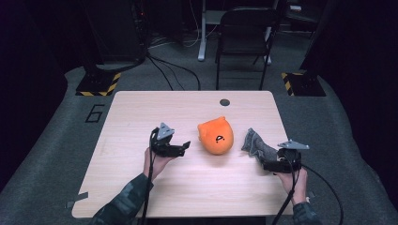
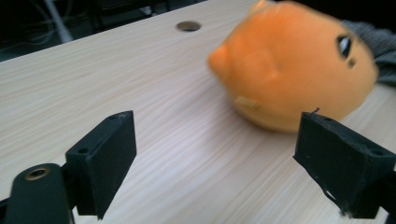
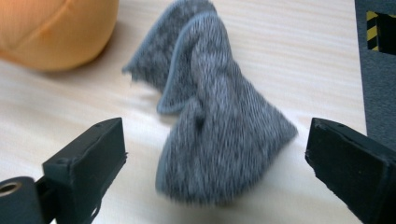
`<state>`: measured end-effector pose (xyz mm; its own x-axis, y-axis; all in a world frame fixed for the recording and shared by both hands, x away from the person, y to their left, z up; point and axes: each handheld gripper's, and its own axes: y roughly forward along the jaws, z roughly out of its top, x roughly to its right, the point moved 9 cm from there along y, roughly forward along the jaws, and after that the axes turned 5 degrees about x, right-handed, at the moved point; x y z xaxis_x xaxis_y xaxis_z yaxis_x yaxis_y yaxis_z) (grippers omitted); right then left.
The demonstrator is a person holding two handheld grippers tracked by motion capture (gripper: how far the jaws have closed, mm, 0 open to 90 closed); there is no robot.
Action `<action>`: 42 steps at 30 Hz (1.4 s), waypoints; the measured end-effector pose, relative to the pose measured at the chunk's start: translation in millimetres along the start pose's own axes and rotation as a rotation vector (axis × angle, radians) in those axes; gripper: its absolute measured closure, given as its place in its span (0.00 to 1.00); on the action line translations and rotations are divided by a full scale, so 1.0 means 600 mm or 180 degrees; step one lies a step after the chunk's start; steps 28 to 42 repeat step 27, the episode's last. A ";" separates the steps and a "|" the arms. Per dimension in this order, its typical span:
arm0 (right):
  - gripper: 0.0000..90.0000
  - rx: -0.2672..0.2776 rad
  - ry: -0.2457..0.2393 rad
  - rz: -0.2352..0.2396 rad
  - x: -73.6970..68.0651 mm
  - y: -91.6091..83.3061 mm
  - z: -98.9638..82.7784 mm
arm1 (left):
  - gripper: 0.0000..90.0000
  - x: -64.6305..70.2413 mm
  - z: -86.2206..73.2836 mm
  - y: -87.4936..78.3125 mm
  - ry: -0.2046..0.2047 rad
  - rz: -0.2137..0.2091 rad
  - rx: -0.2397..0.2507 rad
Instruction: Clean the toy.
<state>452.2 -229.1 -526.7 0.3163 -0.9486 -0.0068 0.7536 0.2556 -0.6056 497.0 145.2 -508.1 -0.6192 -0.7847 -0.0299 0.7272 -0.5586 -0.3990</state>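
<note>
One orange plush, one grey cloth, two open hand-held grippers.

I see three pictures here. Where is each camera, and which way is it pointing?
High view: fixed above the person's side, looking forward and down on the table; both forearms enter from below, with the left gripper and right gripper.
Left gripper view: rides the left gripper, looking between its open jaws at the orange plush toy.
Right gripper view: rides the right gripper, looking between its open jaws at the grey cloth.
Shared: both gripper views show the toy and the cloth; the high view shows them side by side.
</note>
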 end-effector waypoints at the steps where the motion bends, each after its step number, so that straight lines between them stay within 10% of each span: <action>1: 0.04 0.0006 -0.0005 -0.0011 0.000 -0.005 -0.009 | 0.12 -0.004 -0.011 -0.010 -0.0004 0.0040 -0.0004; 16: 0.00 -0.0131 -0.0272 -0.0060 0.025 -0.010 -0.102 | 0.09 -0.076 -0.166 -0.102 -0.0057 0.0331 -0.0559; 42: 0.00 -0.0148 -0.0256 -0.0049 0.049 0.005 -0.125 | 0.09 -0.093 -0.187 -0.092 -0.0061 0.0414 -0.0713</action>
